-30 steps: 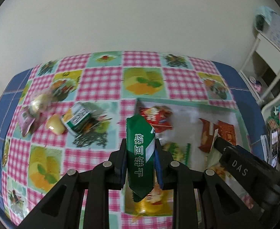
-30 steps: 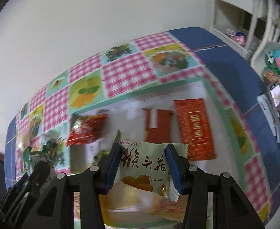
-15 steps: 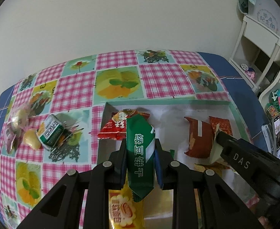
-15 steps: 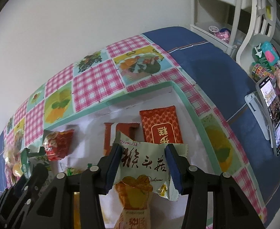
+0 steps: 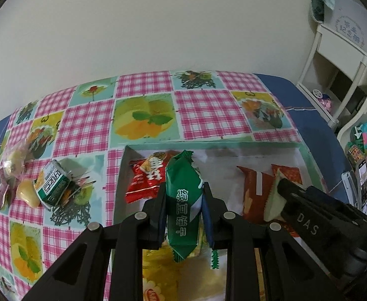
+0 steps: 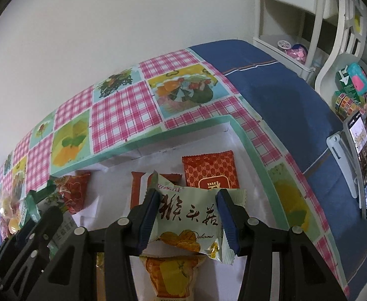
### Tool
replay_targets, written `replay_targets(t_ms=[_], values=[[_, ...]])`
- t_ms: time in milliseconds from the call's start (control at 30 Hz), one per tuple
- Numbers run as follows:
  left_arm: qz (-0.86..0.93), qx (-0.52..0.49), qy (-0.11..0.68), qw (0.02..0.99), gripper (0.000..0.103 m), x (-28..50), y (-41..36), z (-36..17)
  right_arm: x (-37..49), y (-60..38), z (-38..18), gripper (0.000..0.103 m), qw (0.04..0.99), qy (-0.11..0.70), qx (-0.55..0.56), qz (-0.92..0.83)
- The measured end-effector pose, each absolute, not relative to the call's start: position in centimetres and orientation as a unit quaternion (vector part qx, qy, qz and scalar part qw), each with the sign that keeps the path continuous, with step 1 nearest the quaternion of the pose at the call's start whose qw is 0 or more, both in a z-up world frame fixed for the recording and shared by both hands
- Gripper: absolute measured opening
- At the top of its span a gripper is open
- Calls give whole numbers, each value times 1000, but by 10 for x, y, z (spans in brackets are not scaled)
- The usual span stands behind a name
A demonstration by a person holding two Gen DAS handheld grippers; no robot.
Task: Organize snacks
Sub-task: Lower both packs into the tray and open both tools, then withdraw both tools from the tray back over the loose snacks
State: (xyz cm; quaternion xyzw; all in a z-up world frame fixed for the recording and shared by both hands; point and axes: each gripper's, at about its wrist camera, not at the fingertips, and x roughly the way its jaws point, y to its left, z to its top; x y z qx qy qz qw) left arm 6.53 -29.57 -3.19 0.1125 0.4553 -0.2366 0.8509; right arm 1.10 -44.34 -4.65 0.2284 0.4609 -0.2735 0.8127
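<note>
My left gripper (image 5: 183, 195) is shut on a dark green snack packet (image 5: 182, 205) that stands upright between its pads, above the left part of a shallow white box (image 5: 306, 155) with a mint-green rim. My right gripper (image 6: 187, 205) is shut on a pale green biscuit packet (image 6: 191, 220) over the same box (image 6: 248, 140). Inside lie a red packet (image 5: 145, 178), a brown-red packet (image 5: 254, 190), a patterned red packet (image 6: 209, 169) and an orange-yellow packet (image 6: 170, 276). In the left wrist view the right gripper (image 5: 281, 193) shows at the right with its pale packet.
Loose snacks lie on the chequered tablecloth left of the box: a green-white carton (image 5: 53, 185), a yellow jelly cup (image 5: 28, 195) and a clear bag of sweets (image 5: 13, 163). A phone on a stand (image 6: 363, 165) and white shelves (image 6: 296, 20) stand off the table's right side.
Both grippers have moved forward and lower over the box with their packets still held. The box and its contents now look closer.
</note>
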Motion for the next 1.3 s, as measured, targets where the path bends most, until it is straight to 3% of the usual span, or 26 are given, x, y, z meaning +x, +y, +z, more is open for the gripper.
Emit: replay_targets(t_ms=[167,300,533,733,800,1300], values=[[-241,116,455,850,28,64,-298,-29,13,-441,-40,52,818,456,227,-268],[-241,108,457,849,52,65,-292,-22,12,-439,-39,52,814,460,232,-269],[-225,102,462,852,54,63,-271,-6,7,-425,-33,52,809,468,240,-262],[-205,85,471,854,59,60,-246,3,1,-405,-24,52,808,478,232,-254],[-197,79,473,855,65,59,-237,4,-1,-398,-22,52,807,483,230,-249],[-116,56,515,848,69,57,-179,-8,-15,-349,-12,52,814,498,195,-224]])
